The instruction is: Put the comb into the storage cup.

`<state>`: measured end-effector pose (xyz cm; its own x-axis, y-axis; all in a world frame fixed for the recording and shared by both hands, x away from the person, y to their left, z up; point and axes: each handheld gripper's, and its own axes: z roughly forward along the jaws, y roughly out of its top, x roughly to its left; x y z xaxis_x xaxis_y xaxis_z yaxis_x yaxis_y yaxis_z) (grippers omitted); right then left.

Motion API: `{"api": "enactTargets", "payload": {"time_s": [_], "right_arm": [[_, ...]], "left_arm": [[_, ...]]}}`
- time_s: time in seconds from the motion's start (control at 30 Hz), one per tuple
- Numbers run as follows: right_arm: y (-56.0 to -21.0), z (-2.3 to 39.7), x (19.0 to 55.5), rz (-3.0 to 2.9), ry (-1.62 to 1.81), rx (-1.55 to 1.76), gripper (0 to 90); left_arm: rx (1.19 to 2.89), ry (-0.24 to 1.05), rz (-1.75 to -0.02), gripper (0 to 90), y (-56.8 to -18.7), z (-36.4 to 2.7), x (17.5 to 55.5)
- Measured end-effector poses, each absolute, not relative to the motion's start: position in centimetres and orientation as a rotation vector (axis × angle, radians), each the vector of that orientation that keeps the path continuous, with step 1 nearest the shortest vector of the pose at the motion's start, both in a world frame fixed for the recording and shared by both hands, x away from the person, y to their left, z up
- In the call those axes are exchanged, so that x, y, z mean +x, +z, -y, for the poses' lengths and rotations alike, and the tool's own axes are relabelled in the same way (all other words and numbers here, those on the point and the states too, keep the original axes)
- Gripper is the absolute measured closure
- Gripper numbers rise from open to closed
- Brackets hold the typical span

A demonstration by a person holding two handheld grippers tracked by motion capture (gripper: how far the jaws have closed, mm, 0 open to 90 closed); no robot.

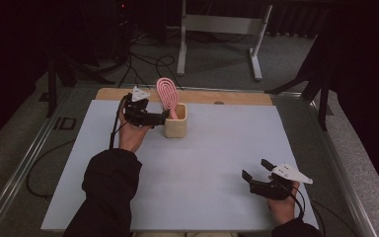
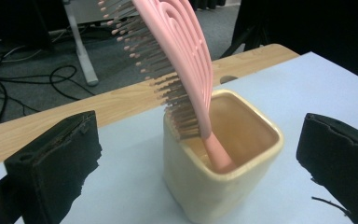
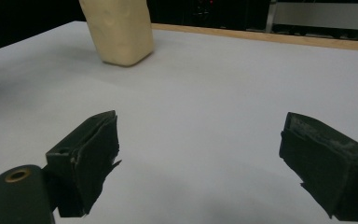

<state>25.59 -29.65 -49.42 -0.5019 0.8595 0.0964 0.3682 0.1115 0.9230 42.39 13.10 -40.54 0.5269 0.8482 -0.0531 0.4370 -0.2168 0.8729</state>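
Observation:
A cream square cup (image 1: 175, 126) stands upright at the back of the pale mat, left of centre. A pink hairbrush (image 1: 167, 92) rests in it handle down, its head leaning up and to the left. My left gripper (image 1: 162, 117) is open just left of the cup, level with its rim. In the left gripper view the cup (image 2: 223, 182) and the brush (image 2: 182, 60) sit between the wide-apart jaws of the left gripper (image 2: 198, 144), touching neither. My right gripper (image 1: 255, 169) is open at the front right, holding nothing. The right gripper (image 3: 200, 149) faces the cup (image 3: 121, 32) from afar.
The pale mat (image 1: 207, 163) covers most of the table, and a strip of bare wood (image 1: 237, 98) shows along its far edge. Beyond it are a white stand's legs (image 1: 217, 29) and cables (image 1: 143, 61) on the floor. Metal rails run along both sides.

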Motion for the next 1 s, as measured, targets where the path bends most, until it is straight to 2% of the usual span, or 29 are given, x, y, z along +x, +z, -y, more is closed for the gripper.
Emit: {"api": "enactTargets", "payload": {"time_s": [0.27, 1.0], "right_arm": [[-49.5, 29.5, 25.6, -1.93, 1.375, 1.19, 11.5], [-49.5, 29.2, 25.6, -1.935, 1.377, 1.185, 11.5]], "left_arm": [[1.883, 0.539, -1.057, 0.1, -40.8, -14.4, 41.3], [1.861, 0.548, -1.004, 0.1, -43.1, -18.3, 35.9]]}}
